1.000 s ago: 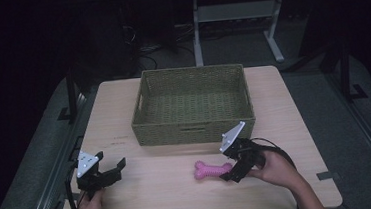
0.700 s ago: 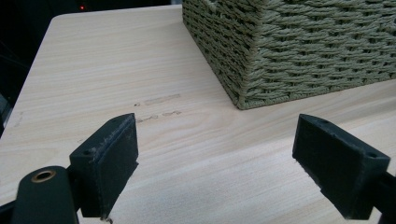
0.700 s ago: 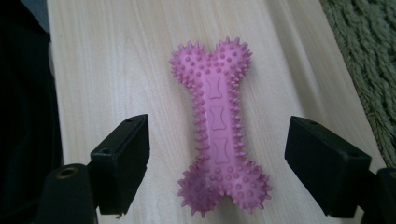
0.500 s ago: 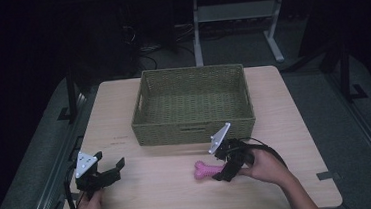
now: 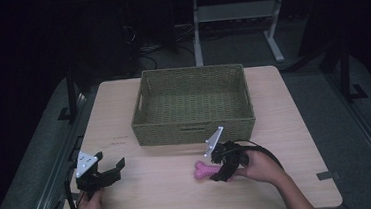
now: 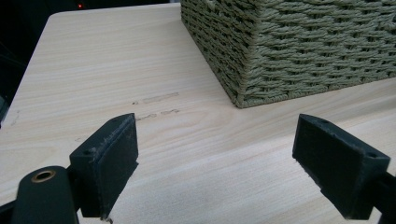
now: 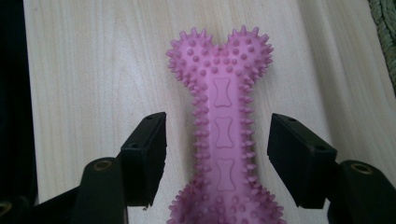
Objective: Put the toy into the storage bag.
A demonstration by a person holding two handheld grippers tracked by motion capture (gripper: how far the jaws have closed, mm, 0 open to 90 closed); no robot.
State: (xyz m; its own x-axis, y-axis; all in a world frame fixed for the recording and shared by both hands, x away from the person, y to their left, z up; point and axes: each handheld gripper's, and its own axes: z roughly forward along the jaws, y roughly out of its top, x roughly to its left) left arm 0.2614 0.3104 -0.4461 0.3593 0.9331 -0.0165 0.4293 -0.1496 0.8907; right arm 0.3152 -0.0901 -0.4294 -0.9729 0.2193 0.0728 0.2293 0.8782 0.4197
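Right gripper view: pink spiked bone toy [image 7: 223, 135] flat on the pale wood tabletop [image 7: 93, 70], lengthwise between the two black fingers [image 7: 144, 156], a clear gap on either side, no pad pressing on it yet. Fingers just closing in around the shaft of the toy, not gripping. One knobbed end far from the camera, the other at the bottom edge of the frame.

High view: right gripper [image 5: 217, 168] near the front right of the tabletop [image 5: 295, 126], held in a hand, pointing left over the bone toy [image 5: 204, 170]; toy just in front of the near wall of the woven green basket [image 5: 195, 126], apart from it. Left gripper [image 5: 109, 171] at the near left corner, held low, well apart from the toy.

Left gripper view: fingers [image 6: 109, 161] spread wide, nothing between them, bare tabletop below, corner of the basket [image 6: 289, 51] at the far right.
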